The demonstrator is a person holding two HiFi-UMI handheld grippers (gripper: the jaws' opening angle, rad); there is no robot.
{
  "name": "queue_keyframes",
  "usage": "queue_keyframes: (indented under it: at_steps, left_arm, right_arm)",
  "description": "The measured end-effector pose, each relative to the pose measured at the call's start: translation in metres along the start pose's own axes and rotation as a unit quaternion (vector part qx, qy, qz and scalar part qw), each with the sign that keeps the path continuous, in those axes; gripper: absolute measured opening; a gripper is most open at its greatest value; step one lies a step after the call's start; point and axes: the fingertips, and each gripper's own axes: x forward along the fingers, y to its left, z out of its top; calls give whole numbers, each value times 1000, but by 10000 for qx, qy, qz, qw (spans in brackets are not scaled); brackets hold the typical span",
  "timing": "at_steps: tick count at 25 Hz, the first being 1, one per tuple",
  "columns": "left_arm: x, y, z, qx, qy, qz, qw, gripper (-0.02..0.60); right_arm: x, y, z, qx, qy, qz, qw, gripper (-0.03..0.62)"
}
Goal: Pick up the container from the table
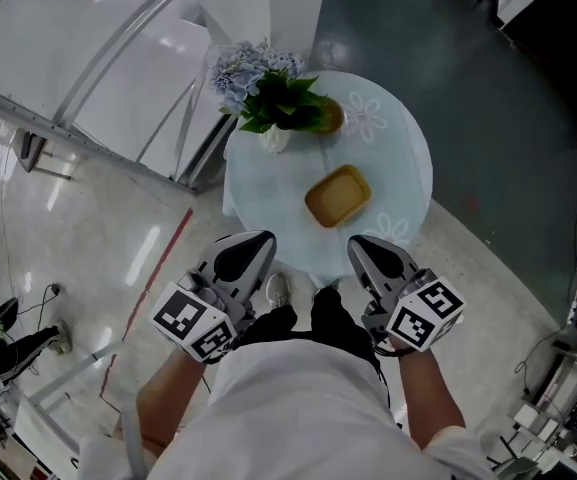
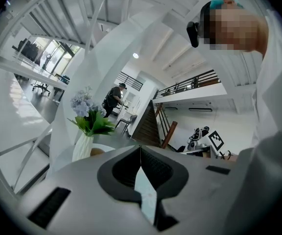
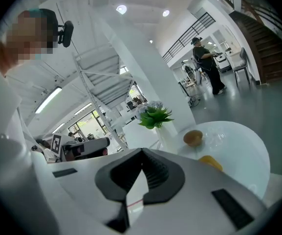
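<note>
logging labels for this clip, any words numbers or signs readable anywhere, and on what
None: no readable word, number or brand in any view.
Black-and-white square markers on the left tongs' cube and the right tongs' cube: patterns, not text.
Round white table with the yellow square container: only faint flower prints, no lettering.

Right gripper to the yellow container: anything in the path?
Nothing visible. Only bare table lies between the right gripper, shut and empty by the near edge, and the yellow container. The vase of flowers and the brown round object stand beyond the container.
</note>
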Motion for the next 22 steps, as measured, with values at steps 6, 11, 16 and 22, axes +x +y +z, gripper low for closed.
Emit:
queue_keyframes:
  at_steps: [6, 11, 16, 22]
  left_arm:
    - [26, -1, -5, -37, 50, 224, 9997, 21]
    - [49, -6, -10, -63, 106, 425, 9990, 21]
    - [73, -9, -16, -125, 153, 621, 9979, 21]
    - [99, -11, -26, -187, 232, 798, 9964, 21]
  right_arm:
    - [4, -37, -4, 142, 229, 23, 9996, 20]
    - [5, -66, -9, 202, 454, 112, 9987, 20]
    - [8, -96, -10, 112, 647, 163, 9977, 20]
    - [17, -143, -11, -266, 894, -34, 9956, 20]
